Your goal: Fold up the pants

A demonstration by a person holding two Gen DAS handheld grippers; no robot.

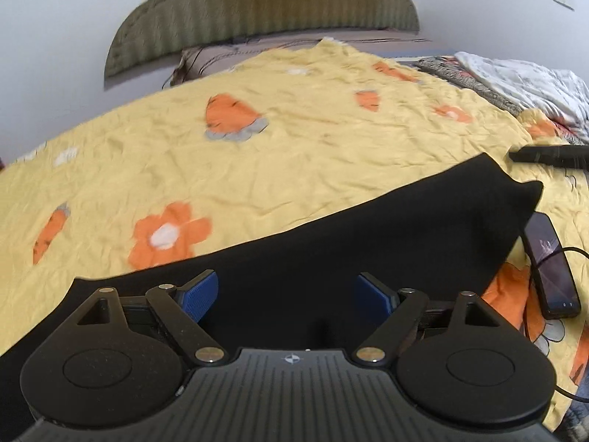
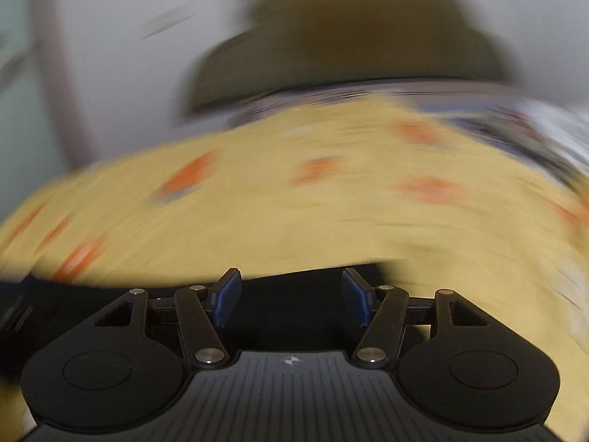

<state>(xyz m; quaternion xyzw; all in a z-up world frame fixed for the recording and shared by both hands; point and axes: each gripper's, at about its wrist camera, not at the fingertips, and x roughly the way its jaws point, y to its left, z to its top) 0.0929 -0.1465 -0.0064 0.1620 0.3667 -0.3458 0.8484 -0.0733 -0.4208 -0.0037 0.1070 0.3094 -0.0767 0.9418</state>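
Black pants [image 1: 386, 228] are laid flat on the yellow floral bedsheet [image 1: 257, 147], running from 7 to 2 o'clock in the left wrist view. Left gripper [image 1: 286, 293] is held wide open above the fabric, nothing gripped. Right gripper [image 2: 291, 296] is also seen wide open and empty, over the pants' edge; that view is heavily motion-blurred. A smartphone [image 1: 552, 269] is seen at 3 o'clock, just beside the pants.
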